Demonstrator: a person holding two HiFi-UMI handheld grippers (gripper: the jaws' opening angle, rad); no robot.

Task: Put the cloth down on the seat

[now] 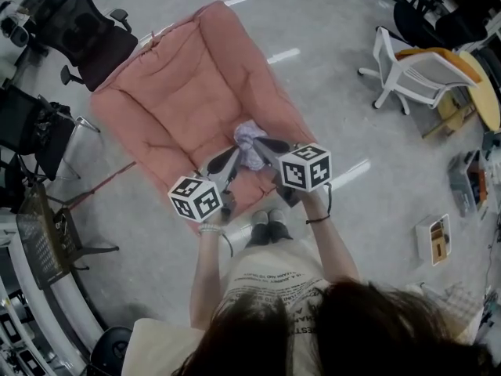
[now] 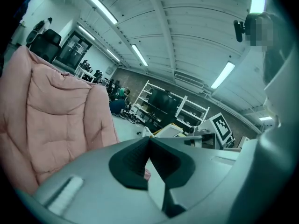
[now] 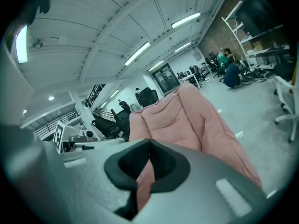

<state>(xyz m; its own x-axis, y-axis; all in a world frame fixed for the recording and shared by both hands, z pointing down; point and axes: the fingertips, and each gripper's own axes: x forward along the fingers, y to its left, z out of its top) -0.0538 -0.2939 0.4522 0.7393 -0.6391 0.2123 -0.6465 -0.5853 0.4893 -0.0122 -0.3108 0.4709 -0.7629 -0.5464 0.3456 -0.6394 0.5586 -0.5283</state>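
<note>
**Cloth lying on the seat, both grippers closed and empty**

We see the pale lilac cloth (image 1: 249, 138) lying crumpled on the front part of the pink padded seat (image 1: 180, 92), which is spread out on the grey floor (image 1: 329, 22). The left gripper (image 1: 232, 155) and the right gripper (image 1: 263, 144) point toward the cloth from the near side, one tip on either flank, just beside it. From the head view we cannot tell whether either tip touches the fabric. In the left gripper view the jaws meet at their tips with nothing between them; a sliver of floor and pink padding shows below the tips. The right gripper view shows the same: jaws together, nothing gripped, pink padding beyond. A black office chair (image 1: 86, 34) stands beyond the seat at upper left, and a white chair (image 1: 407, 73) stands well apart at upper right
</note>
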